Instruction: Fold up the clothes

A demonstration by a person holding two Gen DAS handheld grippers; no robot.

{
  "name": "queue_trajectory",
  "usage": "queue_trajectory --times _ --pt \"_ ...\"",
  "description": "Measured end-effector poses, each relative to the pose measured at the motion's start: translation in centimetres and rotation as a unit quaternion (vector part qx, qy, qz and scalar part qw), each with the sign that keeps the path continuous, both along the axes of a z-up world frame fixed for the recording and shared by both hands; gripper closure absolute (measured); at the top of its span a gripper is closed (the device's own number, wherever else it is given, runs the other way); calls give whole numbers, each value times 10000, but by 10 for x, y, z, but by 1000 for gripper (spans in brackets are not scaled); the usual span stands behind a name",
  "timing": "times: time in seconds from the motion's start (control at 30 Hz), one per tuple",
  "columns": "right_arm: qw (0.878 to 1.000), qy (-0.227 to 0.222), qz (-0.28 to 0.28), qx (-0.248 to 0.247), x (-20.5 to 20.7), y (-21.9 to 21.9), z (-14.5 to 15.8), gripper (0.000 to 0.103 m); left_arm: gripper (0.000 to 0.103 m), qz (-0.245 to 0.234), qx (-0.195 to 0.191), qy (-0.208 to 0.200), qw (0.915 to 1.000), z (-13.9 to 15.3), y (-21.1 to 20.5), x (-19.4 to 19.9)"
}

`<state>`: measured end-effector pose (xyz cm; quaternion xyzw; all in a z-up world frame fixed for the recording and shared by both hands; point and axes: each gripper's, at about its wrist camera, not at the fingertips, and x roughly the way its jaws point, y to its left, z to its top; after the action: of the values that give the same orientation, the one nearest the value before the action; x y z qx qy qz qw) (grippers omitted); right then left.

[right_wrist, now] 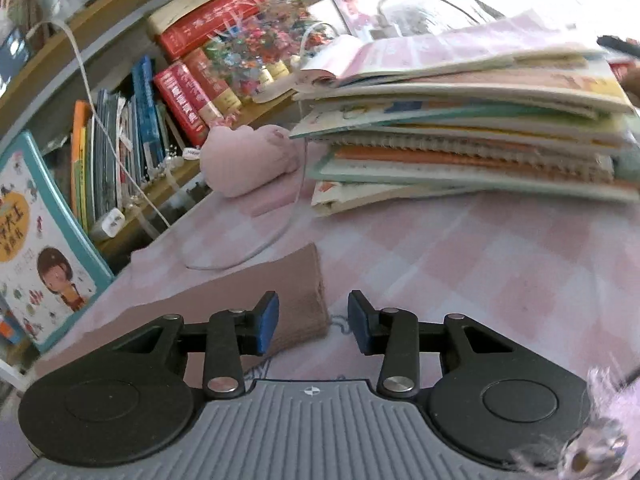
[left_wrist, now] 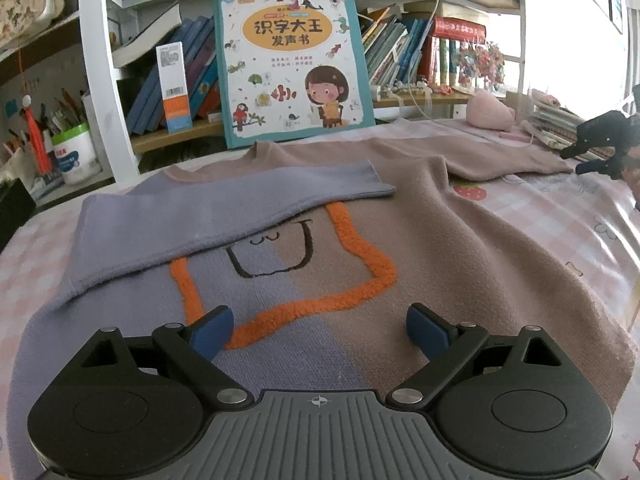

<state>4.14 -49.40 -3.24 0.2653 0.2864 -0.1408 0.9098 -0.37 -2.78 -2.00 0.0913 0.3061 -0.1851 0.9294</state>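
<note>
The knitted sweater lies flat on the checkered counter before the wide-spread, empty left tongs. The right tongs are spread around the ribbed brown sleeve cuff.

Lilac/taupe sweater w/ orange outline, pink-checked cloth, teal-edged book

Open hand-held gripper over sleeve cuff
</note>
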Motion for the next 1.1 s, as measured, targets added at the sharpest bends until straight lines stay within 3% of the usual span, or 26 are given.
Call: queue_trajectory --times 0.17,0.23,0.27,0.37,0.47,0.63,0.87,1.1 --pt "9977 89 357 -563 10 19 -2 67 7 -18 6 -3 10000 0 4 2" --pt "9956 125 499 -787 14 26 -2 80 7 -31 13 -8 10000 0 5 2" --pt "9942 143 571 -899 16 30 -3 91 7 -31 11 -5 10000 0 5 2" --pt "9904 183 740 -1152 21 39 -3 93 7 -26 -7 11 10000 0 4 2" --pt "9952 2 615 -766 19 34 5 93 7 -29 -32 40 10000 0 5 3" --pt "9908 -723 1037 -475 21 59 52 93 6 -30 -40 45 10000 0 5 3" --pt "9653 -1634 2035 -123 45 122 125 93 6 -11 -11 18 10000 0 2 3" --pt "9324 -1904 3068 -120 79 214 155 93 6 -8 6 11 10000 1 1 3"
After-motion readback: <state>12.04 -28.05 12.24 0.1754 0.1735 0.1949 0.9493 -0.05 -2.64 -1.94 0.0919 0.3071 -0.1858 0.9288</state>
